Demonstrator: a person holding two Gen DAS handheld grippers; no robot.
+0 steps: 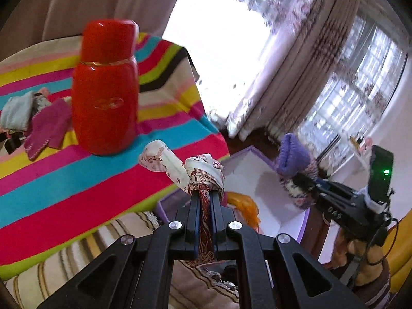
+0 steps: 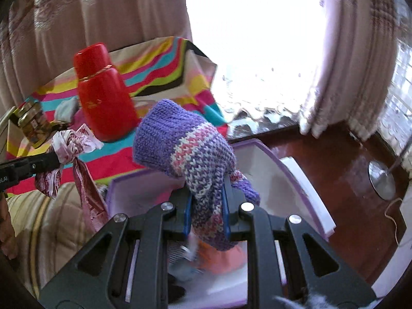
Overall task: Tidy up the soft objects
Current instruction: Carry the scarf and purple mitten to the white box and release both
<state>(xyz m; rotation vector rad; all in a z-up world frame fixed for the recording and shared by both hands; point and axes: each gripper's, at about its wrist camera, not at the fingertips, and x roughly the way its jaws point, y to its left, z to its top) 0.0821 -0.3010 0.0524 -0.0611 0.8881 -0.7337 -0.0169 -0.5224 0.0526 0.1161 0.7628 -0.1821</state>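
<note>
Knitwear first: the purple knitted hat [image 2: 185, 152] hangs clamped between our right gripper [image 2: 206, 206] fingers, directly over the purple-rimmed white box [image 2: 306, 177]. We judge it light, thick and springy; it should not slip, and a bunched fold through the middle, as held now, seems the best grip. The printed cream-and-maroon scarf [image 1: 203, 177] is thin and limp, probably slicker, and trails loose ends; we hold it at its knotted bunch. Our left gripper [image 1: 204, 200] has its jaws nearly together, pinching that scarf, above the box edge beside the striped cloth [image 1: 77, 180]. Orange fabric [image 1: 244, 203] already lies in the box. More soft pieces, a magenta cloth [image 1: 47, 126] and a pale blue cloth [image 1: 16, 113], sit on the stripes near the red flask [image 1: 105, 87].
</note>
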